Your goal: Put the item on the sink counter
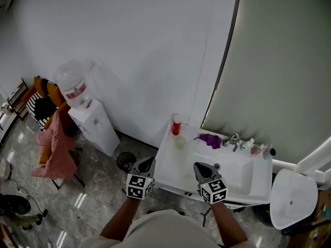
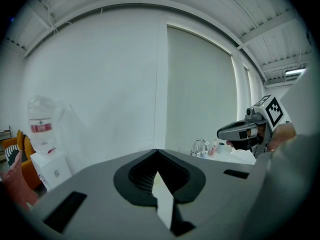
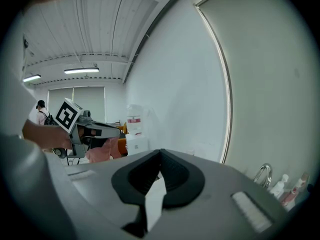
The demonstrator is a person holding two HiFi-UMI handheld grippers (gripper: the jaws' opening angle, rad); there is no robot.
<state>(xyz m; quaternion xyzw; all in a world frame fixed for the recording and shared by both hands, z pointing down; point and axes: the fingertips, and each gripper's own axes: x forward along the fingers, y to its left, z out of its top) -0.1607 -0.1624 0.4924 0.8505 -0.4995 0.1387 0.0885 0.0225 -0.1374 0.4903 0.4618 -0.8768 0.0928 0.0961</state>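
Left gripper (image 1: 148,163): jaws pressed together, nothing between them; held just off the front left corner of the sink counter (image 1: 166,165).
Right gripper (image 1: 198,166): jaws closed, empty; over the counter's front edge.
On the counter, at the back: red bottle (image 1: 176,125), pale cup (image 1: 179,142), purple cloth (image 1: 210,140), tap (image 1: 234,139).
Water dispenser (image 1: 88,115) stands well to the left.

Red bottle (image 1: 177,125) stands upright at the far-left corner of the sink counter (image 1: 166,164).
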